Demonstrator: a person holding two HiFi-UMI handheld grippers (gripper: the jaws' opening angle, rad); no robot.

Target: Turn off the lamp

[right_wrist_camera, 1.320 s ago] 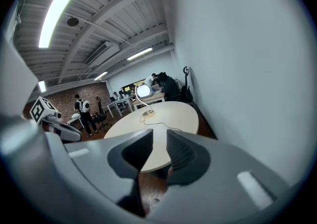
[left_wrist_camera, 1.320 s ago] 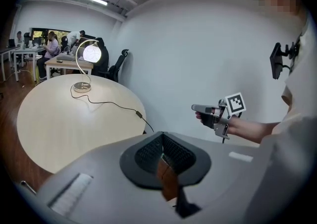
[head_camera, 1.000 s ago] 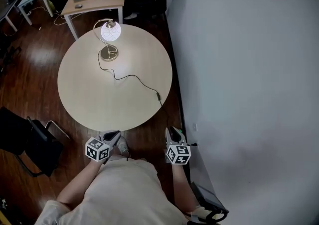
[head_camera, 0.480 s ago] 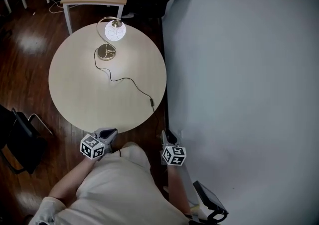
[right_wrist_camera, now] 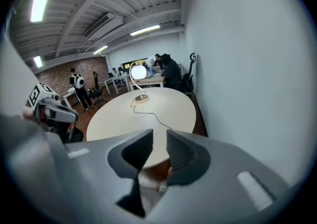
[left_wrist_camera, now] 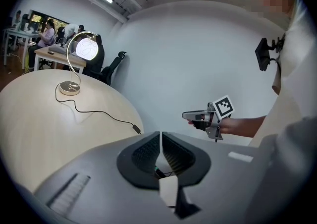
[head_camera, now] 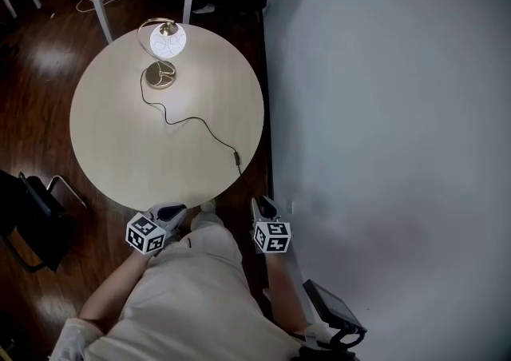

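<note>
Pale wood, one round table (head_camera: 112, 152), and one lamp (head_camera: 168, 41) stood at its far edge, upper left of the head view, its single white globe glowing over a brass base. One black cord (head_camera: 192, 119) snaked from that base toward the table's near right rim, with one small inline switch (head_camera: 237, 158) lying close to the edge. Two grippers hovered low in the frame, both off the table and well apart from the lamp. Left gripper (head_camera: 172, 209) sat just beyond the near rim, its jaws pressed together with nothing between them. Right gripper (head_camera: 259, 206) hung beside the grey wall (head_camera: 383, 112), jaws parted and empty. One dark chair (head_camera: 32, 212) stood at the left edge, on brown floorboards (head_camera: 32, 72).
</note>
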